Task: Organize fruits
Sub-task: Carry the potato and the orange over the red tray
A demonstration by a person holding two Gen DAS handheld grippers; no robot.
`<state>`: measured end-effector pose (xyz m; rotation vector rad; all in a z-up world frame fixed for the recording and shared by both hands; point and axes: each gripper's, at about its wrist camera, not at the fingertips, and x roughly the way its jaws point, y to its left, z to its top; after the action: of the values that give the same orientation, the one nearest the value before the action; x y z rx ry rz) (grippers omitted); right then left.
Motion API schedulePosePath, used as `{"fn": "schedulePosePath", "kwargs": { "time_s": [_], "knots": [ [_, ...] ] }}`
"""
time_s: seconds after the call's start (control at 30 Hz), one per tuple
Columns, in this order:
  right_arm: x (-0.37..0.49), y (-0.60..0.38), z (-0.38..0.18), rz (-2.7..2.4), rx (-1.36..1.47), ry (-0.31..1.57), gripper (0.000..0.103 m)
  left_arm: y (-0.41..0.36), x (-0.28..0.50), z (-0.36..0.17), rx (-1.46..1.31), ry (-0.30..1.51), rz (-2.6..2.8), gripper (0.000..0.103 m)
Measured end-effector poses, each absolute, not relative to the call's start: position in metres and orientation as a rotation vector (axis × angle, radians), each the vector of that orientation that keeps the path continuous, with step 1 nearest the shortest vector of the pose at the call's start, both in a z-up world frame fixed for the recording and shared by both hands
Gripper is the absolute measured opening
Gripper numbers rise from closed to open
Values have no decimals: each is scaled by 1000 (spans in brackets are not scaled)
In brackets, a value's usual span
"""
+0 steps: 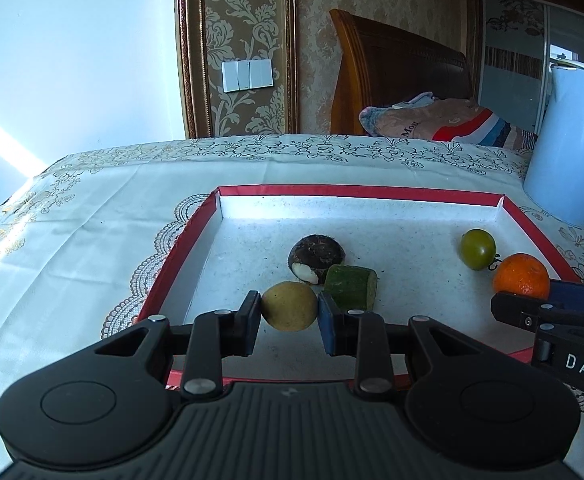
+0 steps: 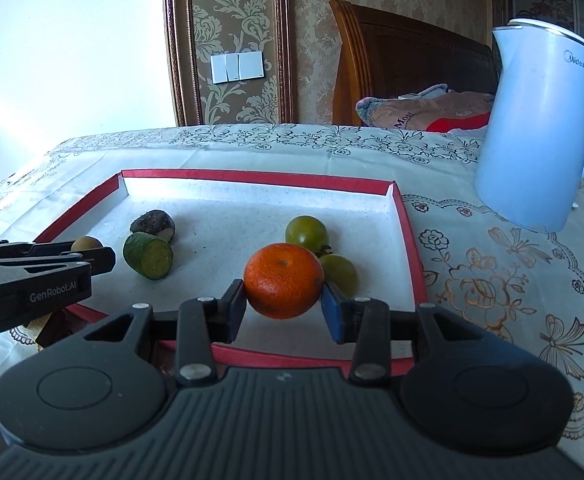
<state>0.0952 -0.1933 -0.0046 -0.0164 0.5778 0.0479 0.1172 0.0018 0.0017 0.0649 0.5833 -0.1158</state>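
The tall pale blue plastic kettle [image 2: 539, 128] says "Midea" near its top, the side of the left gripper [image 1: 290, 312] reads "GenRobot.AI" in the right wrist view, the right gripper [image 2: 284, 304] shows "DAS" in the left wrist view, and the pink pillow [image 2: 411, 112] past the table reads "Most". Both grippers tilt down over the flat red-edged white box [image 2: 252, 178]; the left fingers pinch a small round yellow-brown fruit [image 1: 290, 306], with a cut green cucumber piece [image 1: 351, 286] touching the right finger and a dark round water chestnut [image 1: 315, 258] just beyond. The right fingers pinch a round orange tangerine [image 2: 284, 280], with a green tomato [image 2: 305, 232] just behind it and a pale green fruit [image 2: 341, 272] beside the right finger.
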Motion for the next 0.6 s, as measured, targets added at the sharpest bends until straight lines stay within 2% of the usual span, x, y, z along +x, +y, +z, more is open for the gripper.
{"fn": "schedulePosePath", "kwargs": {
  "time_s": [0.6],
  "knots": [
    [110,-178,-7,39,-71,562,39,6,135,-10,63,627,-60,30]
  ]
}}
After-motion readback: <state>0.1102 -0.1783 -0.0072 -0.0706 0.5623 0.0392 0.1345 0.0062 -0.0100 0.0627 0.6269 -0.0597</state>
